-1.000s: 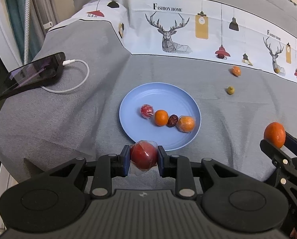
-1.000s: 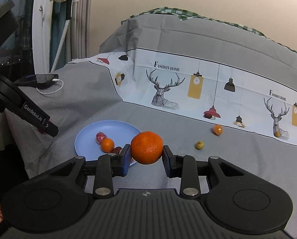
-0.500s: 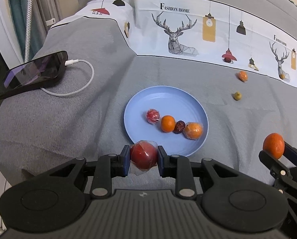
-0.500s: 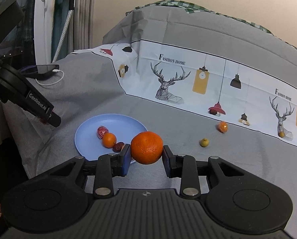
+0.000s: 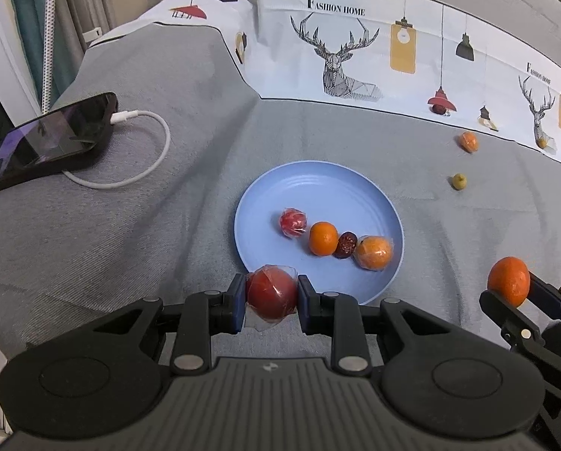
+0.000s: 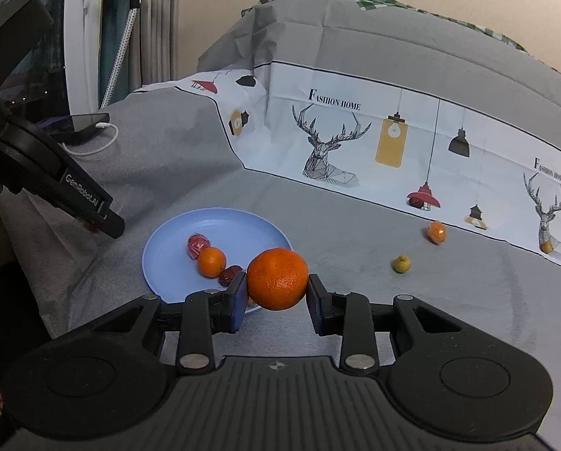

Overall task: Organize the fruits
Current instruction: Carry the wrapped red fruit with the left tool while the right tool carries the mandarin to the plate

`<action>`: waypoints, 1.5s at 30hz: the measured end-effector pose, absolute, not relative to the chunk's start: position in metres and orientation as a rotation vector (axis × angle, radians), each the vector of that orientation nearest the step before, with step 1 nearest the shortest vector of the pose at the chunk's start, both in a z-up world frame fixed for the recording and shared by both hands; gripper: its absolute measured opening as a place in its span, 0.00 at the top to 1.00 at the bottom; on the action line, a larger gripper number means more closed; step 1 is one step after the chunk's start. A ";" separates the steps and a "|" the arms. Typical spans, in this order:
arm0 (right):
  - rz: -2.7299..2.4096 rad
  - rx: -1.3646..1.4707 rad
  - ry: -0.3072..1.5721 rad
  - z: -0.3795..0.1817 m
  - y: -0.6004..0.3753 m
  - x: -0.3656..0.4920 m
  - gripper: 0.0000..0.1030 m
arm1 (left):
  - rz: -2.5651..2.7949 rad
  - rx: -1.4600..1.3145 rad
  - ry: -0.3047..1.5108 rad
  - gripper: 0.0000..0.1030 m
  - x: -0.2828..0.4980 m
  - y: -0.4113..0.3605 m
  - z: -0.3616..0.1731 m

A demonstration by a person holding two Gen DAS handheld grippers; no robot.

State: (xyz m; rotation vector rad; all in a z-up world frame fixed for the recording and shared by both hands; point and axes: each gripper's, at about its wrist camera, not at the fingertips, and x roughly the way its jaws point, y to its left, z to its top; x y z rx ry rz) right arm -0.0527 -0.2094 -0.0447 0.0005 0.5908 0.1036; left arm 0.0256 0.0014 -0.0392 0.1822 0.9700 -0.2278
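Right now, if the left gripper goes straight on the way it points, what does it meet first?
Probably the near rim of the blue plate: the left gripper, shut on a wrapped red fruit, points down at it. Depth is unclear.

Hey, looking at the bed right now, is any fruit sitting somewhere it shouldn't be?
Yes. Two pieces lie loose on the grey cover, well right of the blue plate: a small wrapped orange fruit by the printed border and a small yellow-green fruit nearer the plate. A dark red fruit also sits on the border.
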 end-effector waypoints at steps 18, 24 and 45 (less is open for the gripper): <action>0.135 -0.001 0.634 -0.058 -0.205 -0.018 0.66 | -0.219 0.194 1.012 0.71 0.059 -0.007 -0.060; 0.144 -0.002 0.636 -0.059 -0.203 -0.012 0.66 | -0.218 0.194 1.016 0.71 0.064 -0.007 -0.062; 0.184 -0.007 0.679 -0.076 -0.191 0.019 0.66 | -0.212 0.215 1.049 0.71 0.086 -0.014 -0.079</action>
